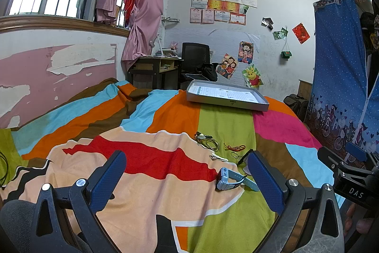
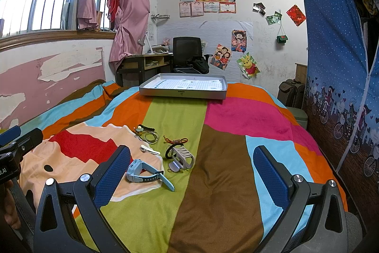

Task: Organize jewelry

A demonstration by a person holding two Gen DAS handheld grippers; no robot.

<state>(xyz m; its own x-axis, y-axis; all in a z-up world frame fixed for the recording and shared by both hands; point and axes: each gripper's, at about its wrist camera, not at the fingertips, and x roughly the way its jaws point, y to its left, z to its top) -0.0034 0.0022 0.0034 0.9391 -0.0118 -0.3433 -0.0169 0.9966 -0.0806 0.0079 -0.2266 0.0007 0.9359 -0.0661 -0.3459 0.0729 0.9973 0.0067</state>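
Jewelry lies on a striped bedspread. A light-blue watch [image 1: 228, 179] [image 2: 146, 173], a white hair clip [image 1: 219, 157] [image 2: 149, 150], a coiled green cord necklace [image 1: 208, 141] [image 2: 148, 134], an orange-red braided bracelet [image 1: 234, 148] [image 2: 175, 141] and a grey claw clip [image 2: 181, 157] with a black hair tie [image 2: 168, 151] lie together. A grey shallow tray [image 1: 227, 104] [image 2: 182, 94] lined with paper sits farther back. My left gripper [image 1: 187, 178] is open and empty, the watch just inside its right finger. My right gripper [image 2: 191, 172] is open and empty, the watch beside its left finger.
A desk [image 2: 144, 63] and black office chair [image 2: 187, 53] stand beyond the bed. A blue fabric wardrobe [image 2: 341, 63] is on the right, a suitcase [image 2: 291, 91] beside it. The wall and window run along the left. The other gripper shows at each view's edge [image 1: 350, 170] [image 2: 14, 151].
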